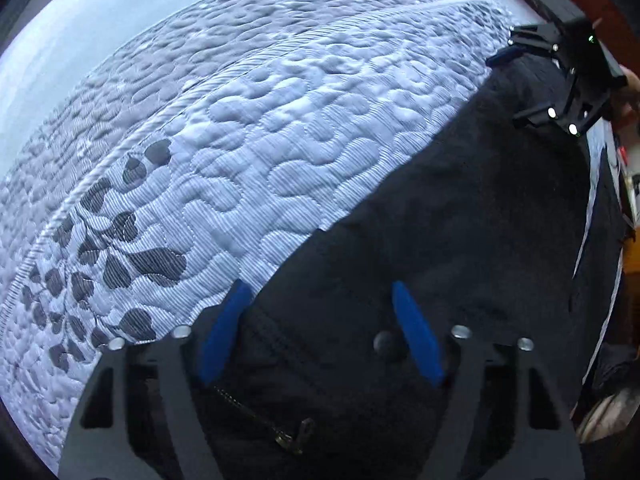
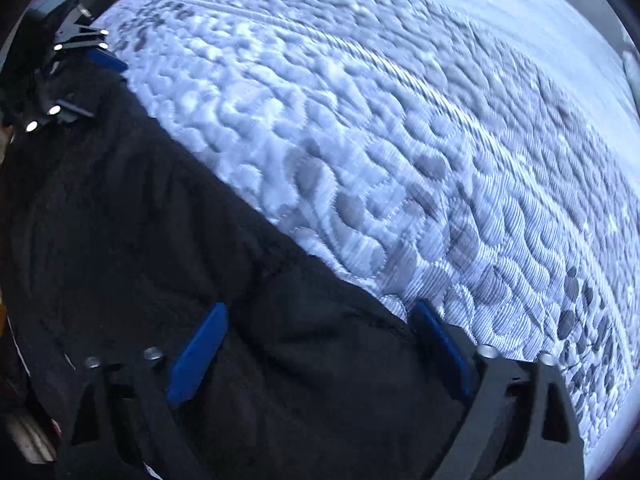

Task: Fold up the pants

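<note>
Dark pants (image 1: 440, 220) lie spread on a white quilted mattress (image 1: 280, 140). My left gripper (image 1: 318, 286) points down over the waist end. Its blue pads stand apart, with the zipper (image 1: 260, 416) and a round button (image 1: 385, 342) between them. In the right wrist view my right gripper (image 2: 320, 308) hangs over the pants (image 2: 140, 220) at their edge, one pad above the fabric and the other at the mattress (image 2: 400, 140). Both grippers are open and grip nothing. Each shows in the other's view: the right gripper (image 1: 510, 88), the left gripper (image 2: 96, 88).
The mattress has a raised piped border (image 1: 120, 160) and a dark leaf print (image 1: 112, 248) near the left gripper. Brown wooden furniture (image 1: 600, 0) stands beyond the pants. A hand (image 1: 630, 92) holds the right gripper. Bare quilted surface stretches beyond the pants.
</note>
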A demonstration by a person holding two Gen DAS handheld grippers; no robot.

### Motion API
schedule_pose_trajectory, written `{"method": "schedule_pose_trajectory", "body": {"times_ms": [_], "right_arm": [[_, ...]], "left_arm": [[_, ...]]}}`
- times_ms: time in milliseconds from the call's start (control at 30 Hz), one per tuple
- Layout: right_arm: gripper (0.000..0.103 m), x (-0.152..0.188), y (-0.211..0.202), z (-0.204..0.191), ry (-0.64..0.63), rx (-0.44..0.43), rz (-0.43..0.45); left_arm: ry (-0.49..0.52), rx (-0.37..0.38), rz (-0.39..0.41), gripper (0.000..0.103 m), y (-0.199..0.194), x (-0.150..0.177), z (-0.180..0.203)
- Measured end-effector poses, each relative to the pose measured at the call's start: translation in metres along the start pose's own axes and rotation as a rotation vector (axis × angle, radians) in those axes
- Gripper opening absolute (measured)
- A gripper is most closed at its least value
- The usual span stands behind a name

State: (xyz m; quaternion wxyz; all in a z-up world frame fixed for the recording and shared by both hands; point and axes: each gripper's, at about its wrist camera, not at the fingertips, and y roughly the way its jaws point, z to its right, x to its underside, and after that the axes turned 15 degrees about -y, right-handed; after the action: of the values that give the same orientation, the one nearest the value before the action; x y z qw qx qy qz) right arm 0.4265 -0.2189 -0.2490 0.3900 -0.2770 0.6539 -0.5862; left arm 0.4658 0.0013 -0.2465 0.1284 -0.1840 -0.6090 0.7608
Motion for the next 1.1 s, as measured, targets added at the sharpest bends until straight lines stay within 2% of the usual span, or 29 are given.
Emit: {"method": "schedule_pose_trajectory", "body": {"times_ms": [33,67,100,133,167,267,400,467,533,600,633,833,1100], "right_arm": [[0.063,0.001,-0.005,-0.006,-0.009,0.019,0.018],[0.041,0.003,-0.010,-0.014,-0.016,0.029,0.034],[0.030,0.003,-0.014,-0.020,-0.021,0.046,0.048],[0.014,0.004,-0.017,-0.026,-0.024,0.038,0.061],[0.010,0.006,-0.021,-0.033,-0.030,0.041,0.071],[0.007,0.012,-0.028,-0.053,-0.044,0.103,0.091],[0.006,0.027,-0.051,-0.066,0.036,0.116,0.183],[0.006,0.036,-0.068,-0.067,0.049,0.147,0.215],[0.006,0.045,-0.087,-0.081,0.069,0.175,0.264],[0.006,0.056,-0.106,-0.100,0.076,0.214,0.307],[0.006,0.060,-0.111,-0.107,0.077,0.229,0.320],[0.006,0.086,-0.150,-0.175,0.067,0.305,0.407],[0.006,0.129,-0.177,-0.264,0.050,0.427,0.447]], "left_arm": [[0.001,-0.008,-0.005,0.067,0.002,0.000,0.003],[-0.006,-0.013,-0.012,0.063,0.003,-0.001,0.005],[-0.018,-0.013,-0.020,0.060,0.003,-0.001,0.005],[-0.029,-0.008,-0.026,0.052,0.002,0.000,0.006],[-0.034,-0.005,-0.028,0.043,0.001,0.002,0.006],[-0.054,0.013,-0.026,0.028,-0.007,0.011,0.006],[-0.057,-0.018,0.022,0.021,-0.020,0.027,0.020],[-0.070,-0.039,0.079,0.019,-0.032,0.037,0.030],[-0.115,-0.052,0.134,0.019,-0.047,0.055,0.040],[-0.090,-0.072,0.196,0.019,-0.065,0.080,0.057],[-0.086,-0.080,0.215,0.019,-0.072,0.083,0.059],[-0.111,-0.127,0.294,0.019,-0.104,0.155,0.087],[-0.126,-0.194,0.416,0.018,-0.138,0.222,0.123]]}}
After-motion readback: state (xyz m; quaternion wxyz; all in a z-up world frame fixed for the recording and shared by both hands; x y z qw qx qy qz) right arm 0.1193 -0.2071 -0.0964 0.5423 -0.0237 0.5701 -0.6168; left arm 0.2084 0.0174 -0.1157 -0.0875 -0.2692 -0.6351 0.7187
